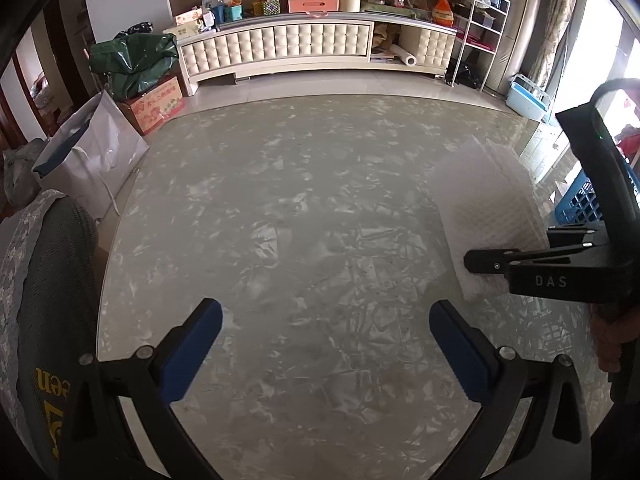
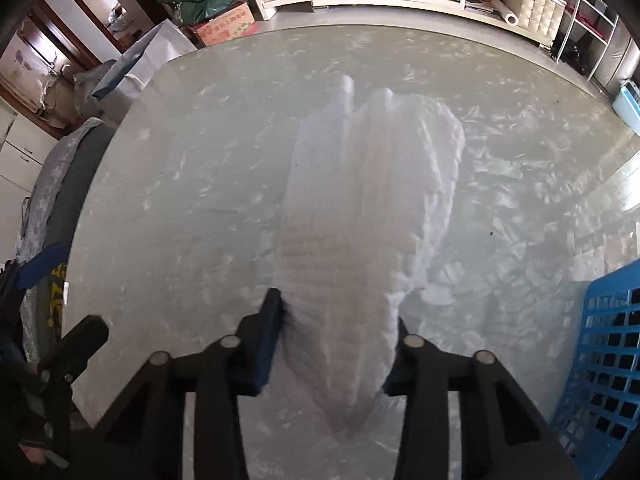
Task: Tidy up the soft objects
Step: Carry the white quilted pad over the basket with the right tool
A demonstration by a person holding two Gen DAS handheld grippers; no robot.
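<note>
Right gripper [image 2: 334, 344] pinches the near end of a white cloth [image 2: 372, 200] on the table [image 2: 180, 200], left gripper [image 1: 326, 344] wide open and empty; next likely lifting it toward the blue basket [image 2: 604, 352]

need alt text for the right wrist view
The right tongs pinch a bunched white quilted cloth on a glossy marbled table. A blue slotted basket sits at the right edge.

Glossy marbled table [image 1: 304, 208] (grey-white) bears 1 white quilted cloth [image 2: 372, 208], bunched upward.
</note>
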